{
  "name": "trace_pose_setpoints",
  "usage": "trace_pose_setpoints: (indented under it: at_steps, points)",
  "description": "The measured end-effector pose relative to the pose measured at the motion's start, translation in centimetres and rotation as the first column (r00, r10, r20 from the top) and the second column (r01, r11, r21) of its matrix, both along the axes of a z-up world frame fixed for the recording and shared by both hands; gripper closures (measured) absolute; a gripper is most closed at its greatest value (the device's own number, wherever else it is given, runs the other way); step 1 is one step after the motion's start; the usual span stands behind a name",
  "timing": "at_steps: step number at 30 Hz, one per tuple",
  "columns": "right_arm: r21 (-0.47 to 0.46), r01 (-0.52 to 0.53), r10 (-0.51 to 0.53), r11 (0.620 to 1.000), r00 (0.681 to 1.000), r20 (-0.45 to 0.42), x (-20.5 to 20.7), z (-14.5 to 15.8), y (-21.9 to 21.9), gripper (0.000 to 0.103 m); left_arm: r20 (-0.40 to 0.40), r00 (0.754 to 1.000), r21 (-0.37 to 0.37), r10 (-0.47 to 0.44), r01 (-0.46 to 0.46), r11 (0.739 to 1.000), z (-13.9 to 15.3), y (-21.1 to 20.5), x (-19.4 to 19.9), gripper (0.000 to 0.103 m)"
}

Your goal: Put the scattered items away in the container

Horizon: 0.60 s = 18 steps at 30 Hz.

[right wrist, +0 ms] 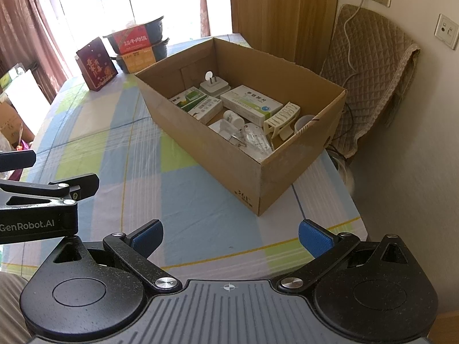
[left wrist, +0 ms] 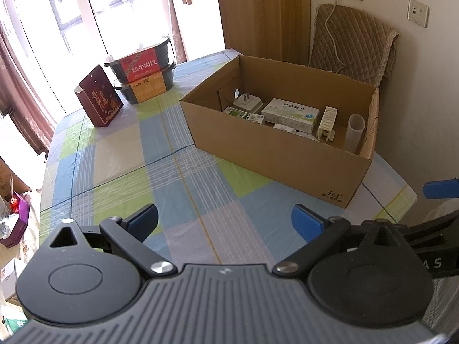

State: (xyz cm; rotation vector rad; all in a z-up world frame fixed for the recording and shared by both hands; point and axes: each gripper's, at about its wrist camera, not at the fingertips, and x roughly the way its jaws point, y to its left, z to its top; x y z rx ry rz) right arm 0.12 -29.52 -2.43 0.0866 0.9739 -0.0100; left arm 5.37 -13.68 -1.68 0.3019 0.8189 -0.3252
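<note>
An open cardboard box [left wrist: 275,154] [right wrist: 223,154] stands on the checked tablecloth at the right. Inside lie a white medicine box [left wrist: 291,113] [right wrist: 251,103], green and white packets [right wrist: 198,104], a white plug adapter [left wrist: 247,101] [right wrist: 213,86], a cream hair clip [left wrist: 327,121] [right wrist: 282,119], a white bottle [right wrist: 233,118], clear wrapping [right wrist: 254,140] and a translucent cup [left wrist: 355,133]. My left gripper [left wrist: 225,222] hovers open over the cloth, short of the box, empty. My right gripper [right wrist: 231,236] is open and empty too, near the box's front corner.
At the far left of the table stand a dark red carton [left wrist: 99,100] [right wrist: 96,64] and two stacked black meal tubs [left wrist: 143,71] [right wrist: 137,47]. A quilted chair [left wrist: 355,48] [right wrist: 370,86] with a white cable is behind the box. The other gripper's fingers [left wrist: 441,189] [right wrist: 77,187] show at each view's side.
</note>
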Motion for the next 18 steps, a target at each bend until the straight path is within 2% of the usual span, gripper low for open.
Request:
trace_pose_setpoints:
  at_steps: [18]
  points:
    - [-0.007, 0.005, -0.005, 1.000, 1.000, 0.001, 0.02, -0.19, -0.29, 0.000, 0.040, 0.999, 0.011, -0.001, 0.001, 1.000, 0.01, -0.33, -0.42, 0.004]
